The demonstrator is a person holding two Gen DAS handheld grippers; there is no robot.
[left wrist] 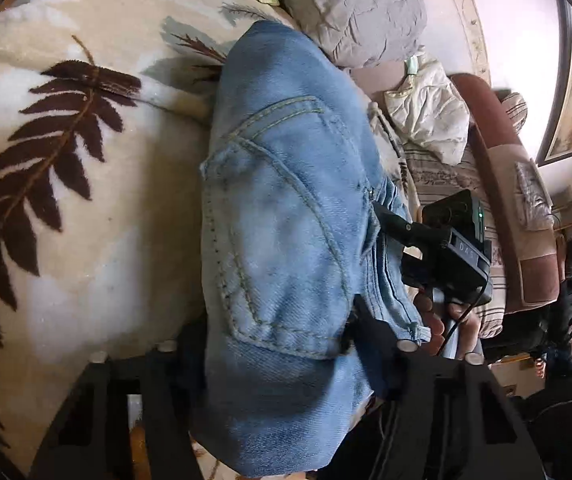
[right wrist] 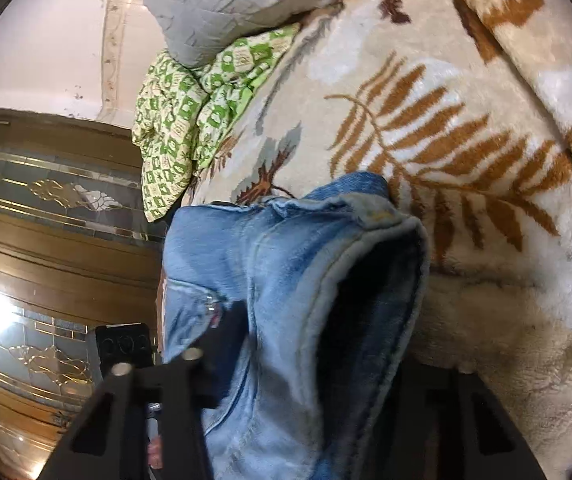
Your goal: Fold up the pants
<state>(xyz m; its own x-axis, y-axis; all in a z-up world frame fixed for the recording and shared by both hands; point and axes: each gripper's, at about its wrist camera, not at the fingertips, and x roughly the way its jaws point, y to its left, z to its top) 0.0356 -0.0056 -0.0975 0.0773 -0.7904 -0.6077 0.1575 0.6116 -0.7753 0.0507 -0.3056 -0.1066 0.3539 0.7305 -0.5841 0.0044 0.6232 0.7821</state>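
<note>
The pants are light blue jeans (left wrist: 282, 216), bunched and held up over a cream blanket with brown fern leaves (left wrist: 66, 184). A back pocket faces the left wrist view. My left gripper (left wrist: 274, 356) is shut on the jeans near the pocket's lower edge. My right gripper (left wrist: 381, 212) shows in the left wrist view, clamped on the jeans' waistband edge. In the right wrist view my right gripper (right wrist: 286, 344) is shut on the jeans (right wrist: 286, 264), whose folded waistband hangs open to the right.
A grey quilted pillow (left wrist: 349, 8) and a green patterned cloth (right wrist: 182, 128) lie at the blanket's far end. A striped sofa with a cream cloth (left wrist: 429, 112) stands to the right. A wooden glass-panelled door (right wrist: 46, 240) is on the left of the right wrist view.
</note>
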